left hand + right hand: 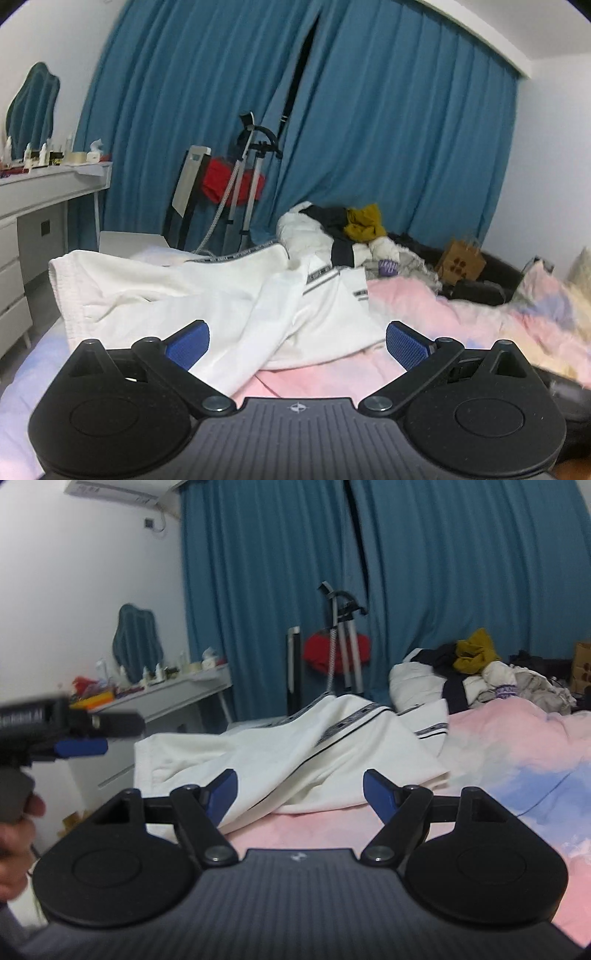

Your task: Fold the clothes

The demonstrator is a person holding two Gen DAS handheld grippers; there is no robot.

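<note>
The white pants [207, 295] with a grey band of letters too blurry to read lie rumpled on the pink bed [424, 310], and the left gripper [297, 345] and the right gripper [300, 794] both hang just over them with blue fingers [188, 345] spread wide, holding nothing

The right gripper [299, 790] hangs over the near edge of the pink and blue bedspread [517, 753], its blue fingers [380, 794] spread wide with nothing between them. Just beyond lies a crumpled white garment [280, 753] with dark patterned stripes. At far left the left gripper [83, 746] shows blurred. Far right sits a pile of clothes [476, 672], before blue curtains [443, 572]
</note>
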